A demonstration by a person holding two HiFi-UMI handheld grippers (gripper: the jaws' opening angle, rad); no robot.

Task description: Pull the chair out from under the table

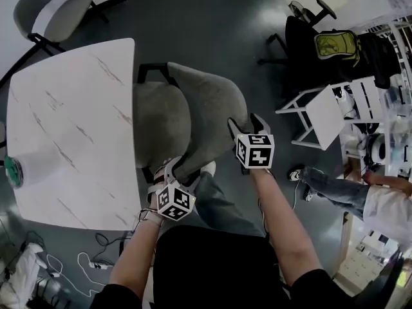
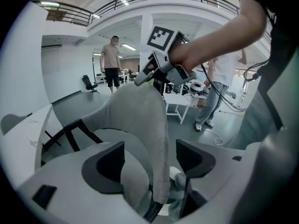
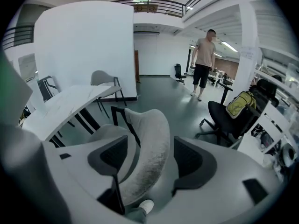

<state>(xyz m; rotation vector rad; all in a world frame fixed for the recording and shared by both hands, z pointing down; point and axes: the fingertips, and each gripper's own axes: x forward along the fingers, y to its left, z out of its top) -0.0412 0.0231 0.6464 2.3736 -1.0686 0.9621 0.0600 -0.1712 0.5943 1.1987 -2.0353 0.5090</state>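
In the head view we see the chair [image 1: 193, 108], upholstered in grey fabric over a black frame, with a broad curved backrest [image 1: 215, 111]. It stands at the right edge of the white marble-patterned table [image 1: 71, 127], and its seat reaches that edge. The left gripper [image 1: 187, 171] sits at the lower end of the backrest's rim. The right gripper [image 1: 248, 129] sits further along the same rim. Each gripper carries a black-and-white marker cube.

In the left gripper view the thin, slightly fuzzy edge of the backrest rises between the two dark padded jaws. The jaws stand apart, with a gap on each side of the fabric. This view also shows the right gripper up at the backrest's top, which the right gripper's own camera cannot show.

In the right gripper view the jaws likewise stand apart and straddle the curved rim, and we see no pad pressed against it. Only here does the table's underside show, with its dark legs close beside the seat. Behind the chair are a black office chair [image 3: 219, 118] carrying a yellow-green backpack [image 3: 240, 104] and a person [image 3: 203, 55] standing on the grey floor.
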